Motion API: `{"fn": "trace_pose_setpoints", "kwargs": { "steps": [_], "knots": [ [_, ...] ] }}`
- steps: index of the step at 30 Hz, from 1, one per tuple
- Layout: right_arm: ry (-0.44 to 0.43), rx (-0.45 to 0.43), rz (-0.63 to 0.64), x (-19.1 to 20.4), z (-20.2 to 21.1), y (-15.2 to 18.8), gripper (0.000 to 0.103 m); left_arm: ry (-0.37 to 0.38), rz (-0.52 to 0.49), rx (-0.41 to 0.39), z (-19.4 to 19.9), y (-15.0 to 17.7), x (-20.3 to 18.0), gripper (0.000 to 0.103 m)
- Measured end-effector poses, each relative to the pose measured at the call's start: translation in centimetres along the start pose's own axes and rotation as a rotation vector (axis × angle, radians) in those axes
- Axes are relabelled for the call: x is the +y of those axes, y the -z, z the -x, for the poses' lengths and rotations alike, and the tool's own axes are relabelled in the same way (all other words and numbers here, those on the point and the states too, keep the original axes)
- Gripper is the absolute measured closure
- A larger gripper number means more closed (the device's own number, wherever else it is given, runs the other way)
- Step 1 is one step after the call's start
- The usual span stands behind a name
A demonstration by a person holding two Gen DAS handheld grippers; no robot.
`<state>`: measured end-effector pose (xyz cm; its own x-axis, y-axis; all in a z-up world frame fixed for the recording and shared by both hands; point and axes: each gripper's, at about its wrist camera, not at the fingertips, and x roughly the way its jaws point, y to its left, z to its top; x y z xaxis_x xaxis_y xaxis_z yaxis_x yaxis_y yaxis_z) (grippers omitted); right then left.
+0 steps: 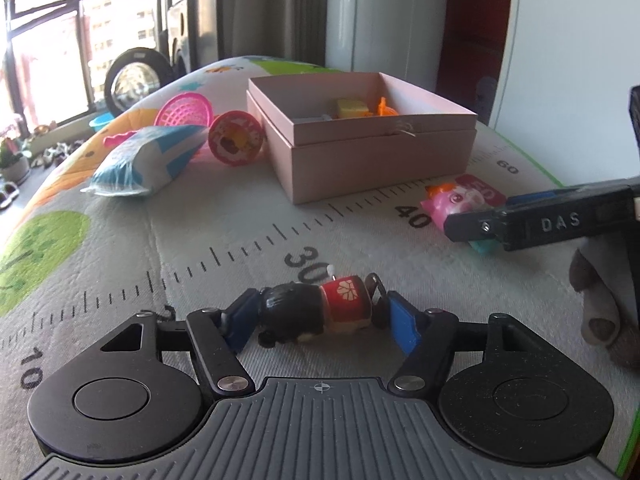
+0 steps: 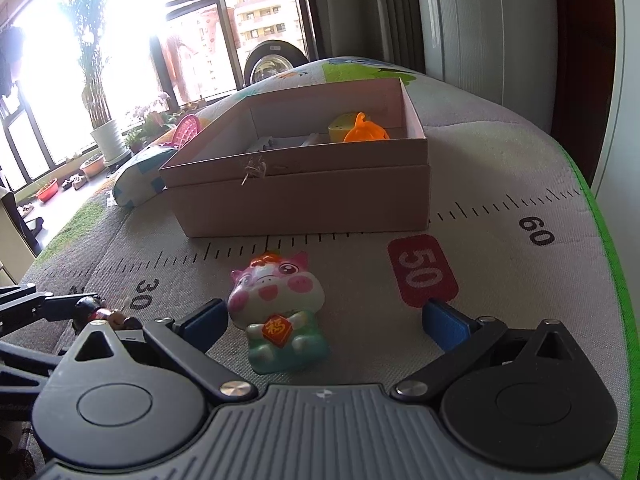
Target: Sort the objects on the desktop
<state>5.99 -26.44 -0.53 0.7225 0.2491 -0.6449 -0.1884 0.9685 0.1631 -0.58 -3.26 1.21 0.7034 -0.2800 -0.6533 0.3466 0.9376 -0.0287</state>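
Note:
My left gripper (image 1: 320, 322) is shut on a small doll (image 1: 316, 312) with black hair and a red body, lying on the mat near the printed 30. My right gripper (image 2: 324, 326) is open around a pink cow toy (image 2: 278, 306) in green clothes that lies flat on the mat; its left finger is close to the toy's head. The cow also shows in the left wrist view (image 1: 456, 202), partly behind the right gripper's finger. The open pink box (image 1: 360, 140) (image 2: 304, 184) stands beyond, holding a yellow toy (image 2: 342, 126) and an orange toy (image 2: 366, 132).
A blue-white packet (image 1: 148, 158), a pink basket (image 1: 186, 110) and a round pink toy (image 1: 236, 138) lie left of the box. The mat (image 2: 500, 184) with its ruler print curves down to a green edge on the right. A window and potted plants are to the left.

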Motion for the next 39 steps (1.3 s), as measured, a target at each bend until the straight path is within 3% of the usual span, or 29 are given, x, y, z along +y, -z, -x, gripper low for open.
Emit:
{"fn": "trace_pose_setpoints", "kwargs": {
  "steps": [5, 7, 9, 14, 15, 22, 30, 39],
  "knots": [
    [0.011, -0.001, 0.019, 0.4, 0.0, 0.1, 0.000, 0.010, -0.012, 0.005, 1.5, 1.4, 0.3, 0.026],
    [0.027, -0.011, 0.043, 0.8, 0.2, 0.1, 0.000, -0.001, 0.003, 0.006, 1.7, 1.6, 0.6, 0.017],
    [0.045, -0.039, 0.097, 1.8, 0.5, 0.2, 0.002, -0.002, 0.015, 0.008, 1.6, 1.7, 0.9, 0.014],
    [0.002, -0.012, 0.172, 3.4, 0.5, -0.1, 0.050, 0.000, -0.011, 0.014, 1.4, 1.6, 0.5, 0.007],
    [0.001, -0.008, 0.171, 3.5, 0.5, -0.2, 0.054, 0.000, -0.011, 0.014, 1.4, 1.7, 0.5, 0.007],
    [-0.065, 0.029, 0.156, 3.8, 2.5, 0.8, 0.054, 0.000, 0.008, 0.008, 1.4, 1.7, 0.7, 0.007],
    [0.006, -0.107, 0.268, 4.8, 5.0, 3.9, 0.050, -0.057, 0.020, 0.017, 1.3, 1.6, 0.7, 0.005],
    [0.010, -0.079, 0.239, 4.4, 4.3, 3.6, 0.040, -0.085, 0.038, 0.024, 0.8, 1.4, 0.4, 0.004]
  ]
}}
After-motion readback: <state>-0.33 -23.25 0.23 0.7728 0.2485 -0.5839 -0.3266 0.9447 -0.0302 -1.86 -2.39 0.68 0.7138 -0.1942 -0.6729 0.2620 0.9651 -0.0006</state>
